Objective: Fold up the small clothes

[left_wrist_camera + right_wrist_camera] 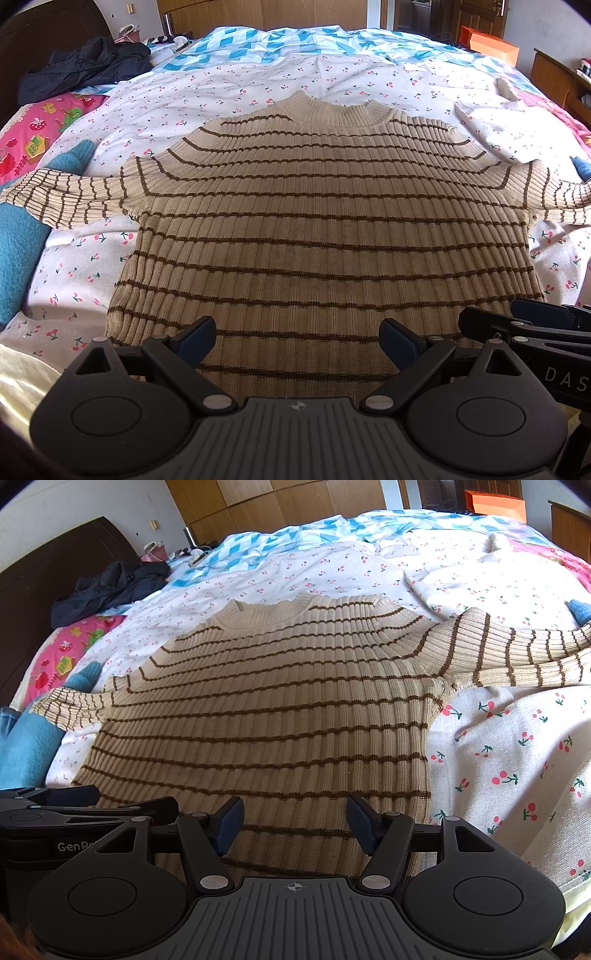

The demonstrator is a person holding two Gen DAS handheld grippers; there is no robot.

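Two open grippers at the hem

Both my left gripper (pixel 297 341) and right gripper (pixel 294 821) have jaws wide and hold nothing. The sweater (pixel 325 229) lies flat in the middle of the frame on the bed sheet (pixel 207 92), sleeves spread to both edges. I think I should pinch only the bottom hem, both corners together, and lift evenly toward the collar.

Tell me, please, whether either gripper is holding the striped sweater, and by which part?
Nothing is held: the left gripper and right gripper are both open above the striped sweater near its hem.
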